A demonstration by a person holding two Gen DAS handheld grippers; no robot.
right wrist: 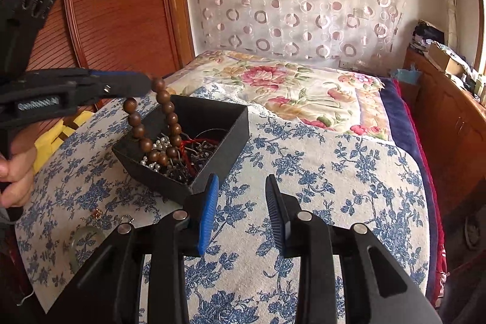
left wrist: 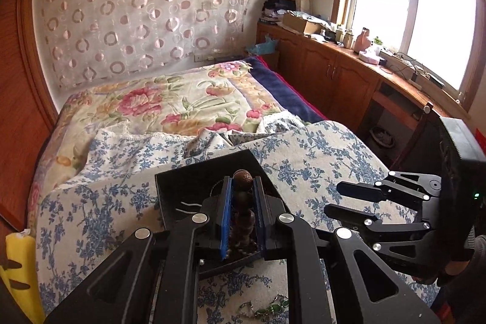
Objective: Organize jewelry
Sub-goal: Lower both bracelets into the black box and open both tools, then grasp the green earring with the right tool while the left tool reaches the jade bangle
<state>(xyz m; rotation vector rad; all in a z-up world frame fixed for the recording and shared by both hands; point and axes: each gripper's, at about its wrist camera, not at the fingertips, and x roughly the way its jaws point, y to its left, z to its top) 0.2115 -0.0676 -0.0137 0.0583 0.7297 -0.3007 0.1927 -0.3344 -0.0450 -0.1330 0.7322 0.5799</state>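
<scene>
My left gripper (left wrist: pixel 243 187) is shut on a brown wooden bead bracelet (left wrist: pixel 242 179) and holds it above a black open box (left wrist: pixel 194 175). In the right wrist view the left gripper (right wrist: pixel 145 87) is at the left, and the bracelet (right wrist: pixel 170 117) hangs from it in a loop down into the box (right wrist: pixel 224 135), which holds pearls, red cord and dark chains. My right gripper (right wrist: pixel 241 187) is open and empty, just right of the box's near corner. It also shows in the left wrist view (left wrist: pixel 334 196).
The box sits on a blue-flowered cloth (right wrist: pixel 319 187) over a bed. A green-stone bracelet (left wrist: pixel 267 308) lies on the cloth near me. A small gold piece (right wrist: pixel 97 213) and a clear bangle (right wrist: pixel 82 236) lie left of the box. Wooden cabinets (left wrist: pixel 328 72) line the right side.
</scene>
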